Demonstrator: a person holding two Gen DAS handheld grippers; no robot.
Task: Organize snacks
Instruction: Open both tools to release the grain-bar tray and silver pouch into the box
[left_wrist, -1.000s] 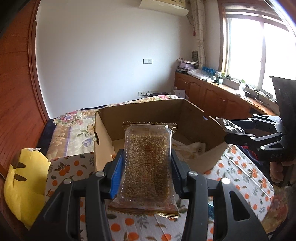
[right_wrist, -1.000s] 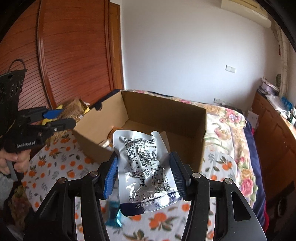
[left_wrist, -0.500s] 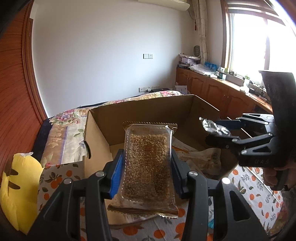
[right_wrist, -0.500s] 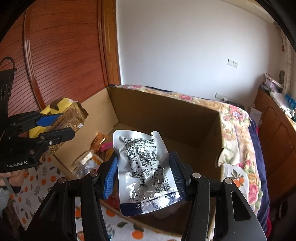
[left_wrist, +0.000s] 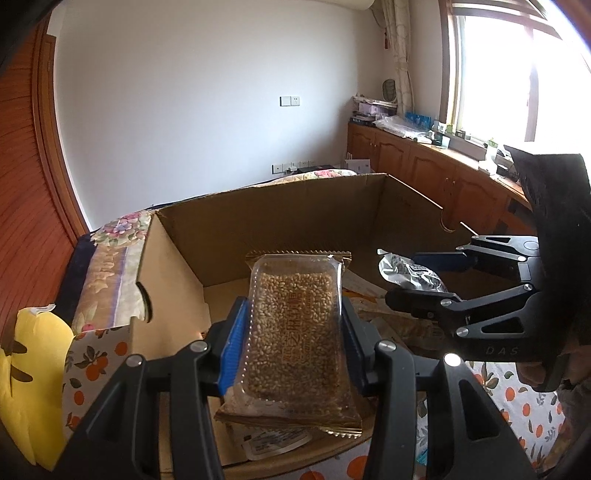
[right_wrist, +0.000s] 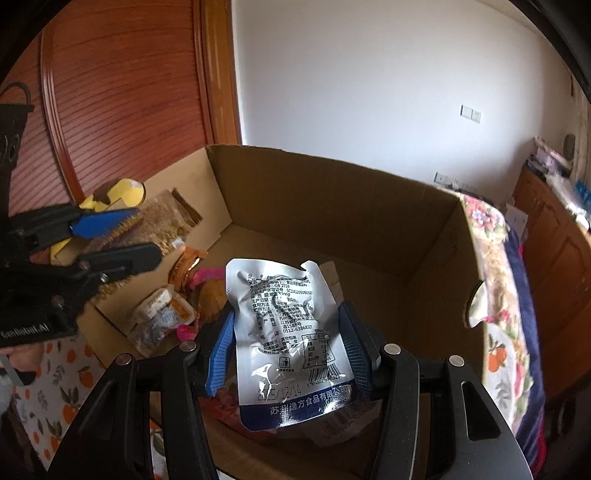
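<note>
The grain bar (left_wrist: 295, 325) is clamped in my left gripper (left_wrist: 291, 332) above the open cardboard box (left_wrist: 280, 221). My right gripper (right_wrist: 288, 343) grips a silver pouch (right_wrist: 288, 332) over the same box, where other snacks (right_wrist: 166, 314) lie on the bottom.

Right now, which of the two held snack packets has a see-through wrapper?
The grain bar packet in the left tongs: its brown grains show through, whereas the silver pouch in the right tongs is opaque foil.
</note>
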